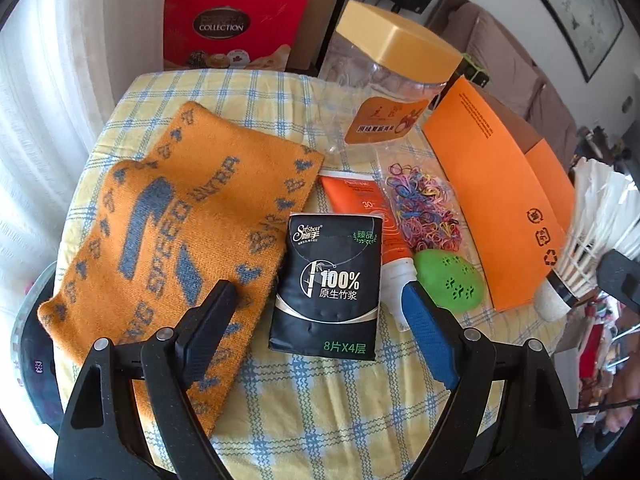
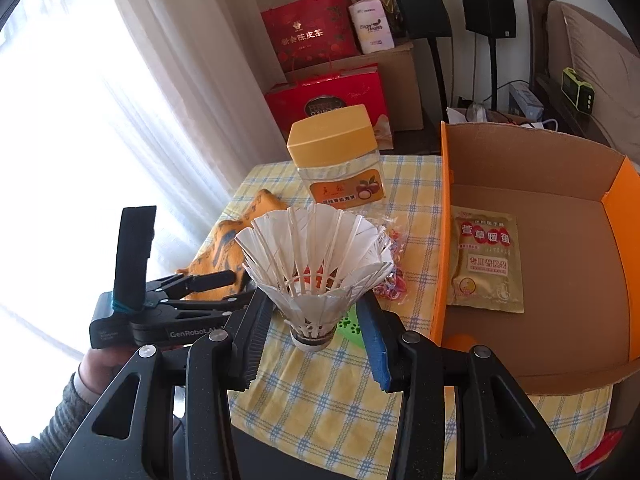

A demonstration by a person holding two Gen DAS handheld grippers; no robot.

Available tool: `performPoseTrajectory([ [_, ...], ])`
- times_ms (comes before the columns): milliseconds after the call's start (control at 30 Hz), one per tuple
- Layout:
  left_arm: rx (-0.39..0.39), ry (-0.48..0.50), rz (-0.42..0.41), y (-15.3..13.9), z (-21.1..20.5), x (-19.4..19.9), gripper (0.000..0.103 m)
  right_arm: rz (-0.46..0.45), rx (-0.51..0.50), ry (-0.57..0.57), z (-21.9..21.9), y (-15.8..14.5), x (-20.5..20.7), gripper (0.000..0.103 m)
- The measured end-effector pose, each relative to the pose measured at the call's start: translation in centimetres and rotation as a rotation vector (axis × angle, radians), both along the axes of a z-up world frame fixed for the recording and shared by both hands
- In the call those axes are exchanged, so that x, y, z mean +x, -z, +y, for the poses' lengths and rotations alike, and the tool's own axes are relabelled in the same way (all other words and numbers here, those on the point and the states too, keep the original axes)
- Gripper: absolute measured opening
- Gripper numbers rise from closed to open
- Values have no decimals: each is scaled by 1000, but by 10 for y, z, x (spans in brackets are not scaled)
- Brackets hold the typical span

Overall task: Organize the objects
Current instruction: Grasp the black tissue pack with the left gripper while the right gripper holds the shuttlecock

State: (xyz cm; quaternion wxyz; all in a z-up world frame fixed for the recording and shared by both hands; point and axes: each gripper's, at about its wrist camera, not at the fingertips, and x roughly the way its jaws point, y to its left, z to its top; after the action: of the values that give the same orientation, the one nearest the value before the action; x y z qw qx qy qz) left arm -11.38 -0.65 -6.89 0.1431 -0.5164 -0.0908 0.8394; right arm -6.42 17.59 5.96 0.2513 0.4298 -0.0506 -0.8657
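Observation:
My right gripper (image 2: 316, 320) is shut on a white feather shuttlecock (image 2: 316, 264), held above the checked tablecloth just left of the orange cardboard box (image 2: 532, 320); the shuttlecock also shows in the left wrist view (image 1: 592, 240). My left gripper (image 1: 320, 308) is open and empty over a black tissue pack (image 1: 328, 284). Beside the pack lie an orange knitted cloth (image 1: 172, 220), an orange sunscreen tube (image 1: 372, 216), a bag of coloured rubber bands (image 1: 424, 212) and a green egg-shaped ball (image 1: 452, 280). A clear jar with a yellow lid (image 1: 396, 68) stands behind them.
The box holds a tan sachet (image 2: 484, 260). Red gift bags (image 2: 332, 96) and cardboard cartons stand beyond the table's far edge. A curtain (image 2: 120, 120) hangs to the left. Black speaker stands (image 2: 432, 40) and a sofa (image 2: 592, 60) are at the back right.

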Motion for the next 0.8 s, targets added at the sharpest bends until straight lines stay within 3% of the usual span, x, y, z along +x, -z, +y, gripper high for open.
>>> performPoseTrajectory([
  [267,-16,8,-11,7,4,-10,81,-5,17,-2,3,2,2,44],
  [300,-14,12,-8,6,4,-9,77,-5,14,-1,4,2,2,44],
  [367,-18,21,0,3,4,-7,52,-7,9,2,5,1,1,44],
  [700,-39,2,64,-22,3,12,51,-3,-26,17,15,-9,2,44],
  [800,15,-3,69,-30,-3,19,51,3,-34,33,21,-14,3,44],
])
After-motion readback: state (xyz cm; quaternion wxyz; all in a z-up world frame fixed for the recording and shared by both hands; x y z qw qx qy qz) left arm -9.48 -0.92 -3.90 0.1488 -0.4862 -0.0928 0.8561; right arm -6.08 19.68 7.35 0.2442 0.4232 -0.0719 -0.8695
